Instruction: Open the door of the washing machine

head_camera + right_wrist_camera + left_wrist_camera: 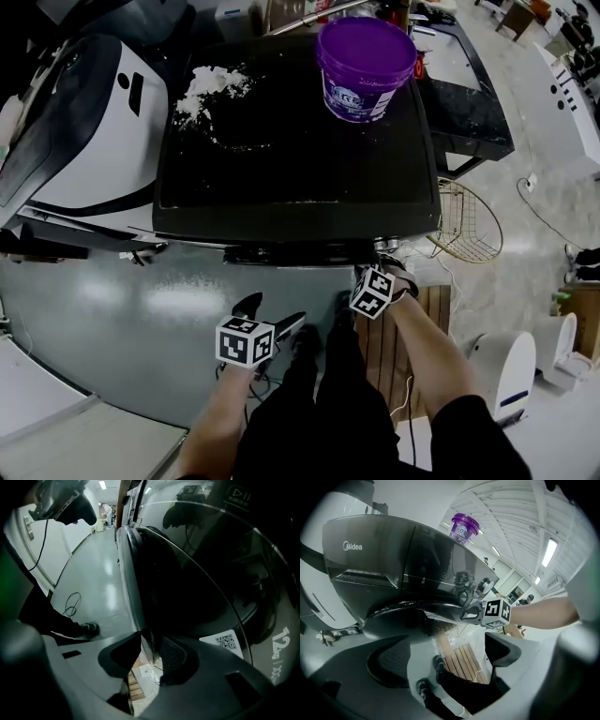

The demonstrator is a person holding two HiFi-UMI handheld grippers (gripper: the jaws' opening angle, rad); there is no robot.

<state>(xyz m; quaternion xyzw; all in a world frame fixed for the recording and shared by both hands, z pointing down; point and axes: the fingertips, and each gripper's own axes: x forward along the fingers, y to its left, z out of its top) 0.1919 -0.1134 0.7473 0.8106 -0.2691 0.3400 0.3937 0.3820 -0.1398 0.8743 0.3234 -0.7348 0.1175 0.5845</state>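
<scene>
Right gripper [150, 657] closed on door [197, 588]. Jaws nearly together, rim edge pinched between the two pads, pads pressing from either side. Grip at the rim's lower stretch as seen in right gripper view, glass bulging off to the right of the jaws.

Left gripper [445, 658] wide open, holding nothing. Between its jaws only shoes [438, 663] and a wooden pallet [465, 660] far below. Door above and beyond these jaws, well apart from them, no contact.

Door: on the front of the washer [291, 159], low under the top's front edge, so hidden from the head view. Round, dark, glossy, domed glass in a lighter grey rim. White QR sticker [226, 642] near the lower edge, large "12kg" print beside it. Reflections of the room across the glass. From left gripper view, a black disc standing proud of the front panel, below the "Midea" mark. Whether ajar or fully seated: cannot tell.

On top of washer: purple bucket [364, 66] at back right, white powder [211, 89] spilled at back left.
</scene>
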